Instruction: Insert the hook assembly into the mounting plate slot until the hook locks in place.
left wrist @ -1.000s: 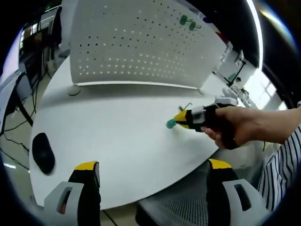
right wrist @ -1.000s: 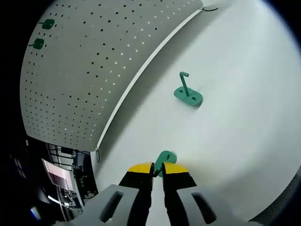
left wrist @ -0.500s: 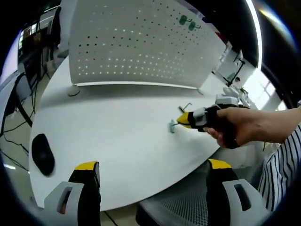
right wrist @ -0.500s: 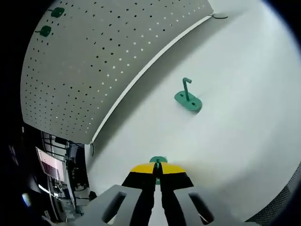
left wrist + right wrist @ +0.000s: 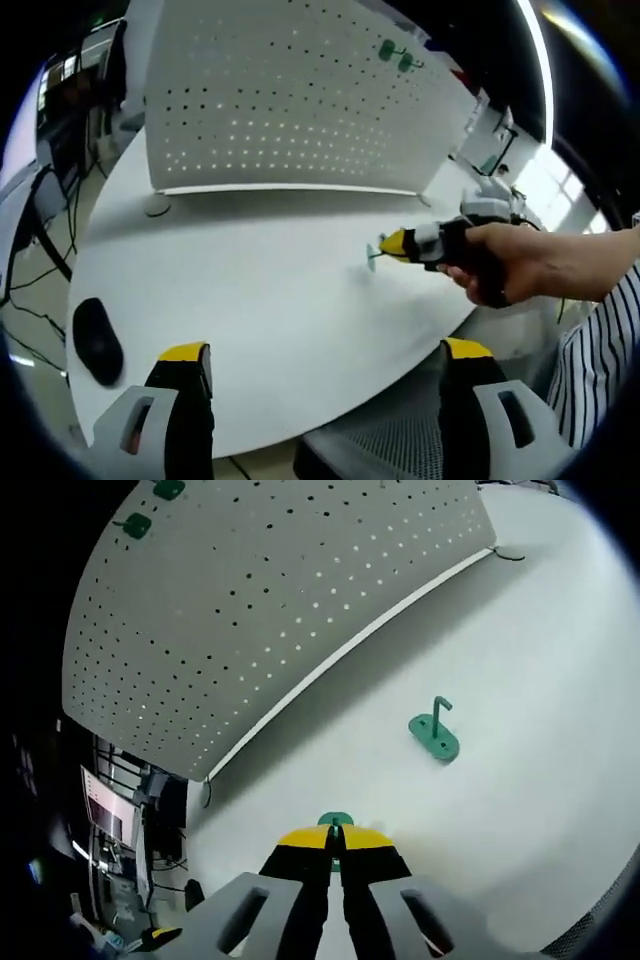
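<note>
While the right gripper point(image 5: 335, 846) pinches a green hook point(image 5: 334, 823) in its fingers, another hook point(image 5: 434, 736) sits on the counter point(image 5: 540, 680) near the holey board point(image 5: 270, 600). The left gripper point(image 5: 325, 362) has its fingers wide apart.

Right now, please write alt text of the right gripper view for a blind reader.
The right gripper is shut on a green hook above a white table. A second green hook lies on the table before a white pegboard.

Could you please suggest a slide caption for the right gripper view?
Right gripper shut on a green hook, a second hook on the table before the pegboard.
</note>
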### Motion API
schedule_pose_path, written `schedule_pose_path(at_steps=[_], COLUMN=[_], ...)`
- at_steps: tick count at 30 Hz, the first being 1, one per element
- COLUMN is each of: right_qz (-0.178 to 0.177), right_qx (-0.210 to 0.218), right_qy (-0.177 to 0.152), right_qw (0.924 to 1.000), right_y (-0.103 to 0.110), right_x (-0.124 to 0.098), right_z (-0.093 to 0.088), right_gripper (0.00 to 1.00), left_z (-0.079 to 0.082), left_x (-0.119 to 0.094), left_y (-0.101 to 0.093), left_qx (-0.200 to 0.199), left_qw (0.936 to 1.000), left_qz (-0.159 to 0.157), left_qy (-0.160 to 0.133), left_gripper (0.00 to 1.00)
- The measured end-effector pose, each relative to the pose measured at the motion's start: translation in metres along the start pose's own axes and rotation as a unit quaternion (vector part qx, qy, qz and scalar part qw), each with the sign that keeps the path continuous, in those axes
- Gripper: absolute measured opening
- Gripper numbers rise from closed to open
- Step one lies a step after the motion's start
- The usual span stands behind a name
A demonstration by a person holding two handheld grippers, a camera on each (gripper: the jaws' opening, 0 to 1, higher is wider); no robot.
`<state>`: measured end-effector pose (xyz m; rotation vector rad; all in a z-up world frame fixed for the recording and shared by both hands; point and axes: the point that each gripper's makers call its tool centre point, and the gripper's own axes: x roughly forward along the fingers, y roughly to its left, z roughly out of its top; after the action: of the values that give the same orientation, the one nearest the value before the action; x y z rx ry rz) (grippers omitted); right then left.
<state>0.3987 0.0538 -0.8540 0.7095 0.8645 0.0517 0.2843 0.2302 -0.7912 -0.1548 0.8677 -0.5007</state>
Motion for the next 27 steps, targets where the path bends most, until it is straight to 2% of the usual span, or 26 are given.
schedule_pose_path(at_steps=[7,13,17,20,23,27], right_qz=[0.021,0.063,0.104,0.127,0.145,0.175], right_qx=[-0.037,-0.093,-0.131,-0.176,-0.207,-0.223], right_qy=[-0.010,-0.036,-0.043,-0.054,-0.050,-0.044], right_qw=[0.9990,0.9931,0.9849,0.9747,0.9662,0.9581], right_y=[0.017,0.052,0.081,0.098,0.110,0.125], right_x=[-0.006,-0.020,-0.031,-0.041,-0.050,-0.064], right_z=[0.008,0.024,0.030,0.031,0.024,0.013], right_gripper=[0.00,0.00,0.00,0.00,0.00,0.00], left_z=[0.007,0.015,0.024,0.033,0.040,0.046], left_x=[-0.001,-0.004,-0.006,-0.008,-0.007,-0.005], left_y=[-0.002,-0.003,0.001,-0.002,-0.007,-0.011], left_qx=[0.007,0.011,0.006,-0.002,-0.011,-0.012], left_qw=[1.0000,0.9998,0.9995,0.9990,0.9984,0.9979], left_qz=[-0.002,-0.001,0.012,0.008,-0.001,-0.004], left_qy=[-0.005,-0.016,-0.030,-0.045,-0.055,-0.063], left_gripper=[0.96,0.96,0.96,0.95,0.94,0.90])
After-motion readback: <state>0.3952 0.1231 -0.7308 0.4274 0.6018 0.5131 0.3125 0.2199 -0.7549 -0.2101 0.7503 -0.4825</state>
